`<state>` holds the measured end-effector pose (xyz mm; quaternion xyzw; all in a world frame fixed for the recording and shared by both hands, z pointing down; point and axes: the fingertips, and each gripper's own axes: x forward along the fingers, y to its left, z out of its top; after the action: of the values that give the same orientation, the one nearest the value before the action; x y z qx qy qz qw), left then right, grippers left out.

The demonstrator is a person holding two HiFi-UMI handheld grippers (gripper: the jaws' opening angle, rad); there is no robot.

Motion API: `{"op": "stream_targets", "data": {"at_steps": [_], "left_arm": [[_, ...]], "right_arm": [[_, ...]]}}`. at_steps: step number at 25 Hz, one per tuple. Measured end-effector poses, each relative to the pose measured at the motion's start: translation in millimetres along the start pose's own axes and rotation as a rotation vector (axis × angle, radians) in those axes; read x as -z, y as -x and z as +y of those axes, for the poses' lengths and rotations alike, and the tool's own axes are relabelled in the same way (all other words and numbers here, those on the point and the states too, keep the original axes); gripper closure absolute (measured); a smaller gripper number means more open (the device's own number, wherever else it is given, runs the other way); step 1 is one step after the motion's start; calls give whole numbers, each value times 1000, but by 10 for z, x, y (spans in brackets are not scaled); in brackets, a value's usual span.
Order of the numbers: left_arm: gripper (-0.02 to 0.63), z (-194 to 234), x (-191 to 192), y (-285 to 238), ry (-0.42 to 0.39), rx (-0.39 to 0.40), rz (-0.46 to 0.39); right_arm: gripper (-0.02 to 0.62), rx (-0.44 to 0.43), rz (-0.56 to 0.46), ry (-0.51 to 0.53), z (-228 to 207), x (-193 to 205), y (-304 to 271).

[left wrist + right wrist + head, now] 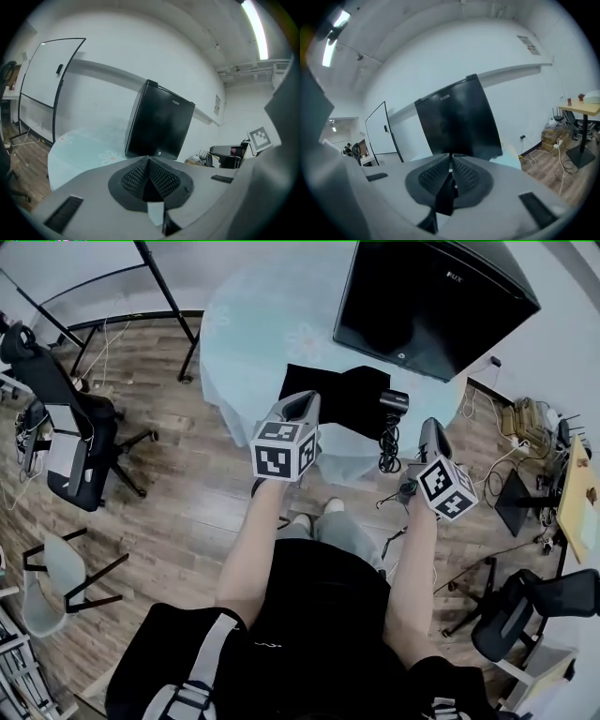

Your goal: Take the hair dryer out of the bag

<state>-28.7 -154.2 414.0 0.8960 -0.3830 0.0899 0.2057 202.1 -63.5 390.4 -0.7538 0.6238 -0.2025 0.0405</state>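
Note:
A black bag [328, 390] lies flat near the front edge of the round table [253, 324] with its pale blue cloth. The black hair dryer [394, 400] rests at the bag's right end, outside it, and its coiled cord [389, 451] hangs over the table's edge. My left gripper [302, 401] [148, 159] is raised above the bag's left side, shut with nothing in it. My right gripper [429, 427] [451, 157] hovers just right of the hair dryer and apart from it; its pads meet at the tip and hold nothing.
A large black cabinet [431, 301] [159, 122] [457, 122] stands on the table's far right. A whiteboard stand [169, 287] is behind the table. Office chairs stand at the left [66, 427] and lower right [534, 606]. Cables and boxes [525, 423] lie on the floor at right.

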Motion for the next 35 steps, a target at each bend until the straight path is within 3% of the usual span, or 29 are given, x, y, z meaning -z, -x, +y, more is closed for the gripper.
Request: {"op": "stream_targets", "data": {"at_steps": [2,8,13,22,35], "left_arm": [[600,-101,-184,24,-24,14,-34],[600,-465,-784,144,-78,85,-166],[600,-644,-1141,222,-123,97,-258],[600,-916,-1433,225,-159,106,-347],[600,-978,-1336,165,-173,81,-338]], "right_arm": [[592,-59,-60,11,174,-236,-16],[594,-213,-192,64,681,-749,12],[594,-331,-256,153,1058,-998,102],[595,-356,-257,297,1405,-1090,89],[595,-340,-242,361,1472,-1050,46]]}}
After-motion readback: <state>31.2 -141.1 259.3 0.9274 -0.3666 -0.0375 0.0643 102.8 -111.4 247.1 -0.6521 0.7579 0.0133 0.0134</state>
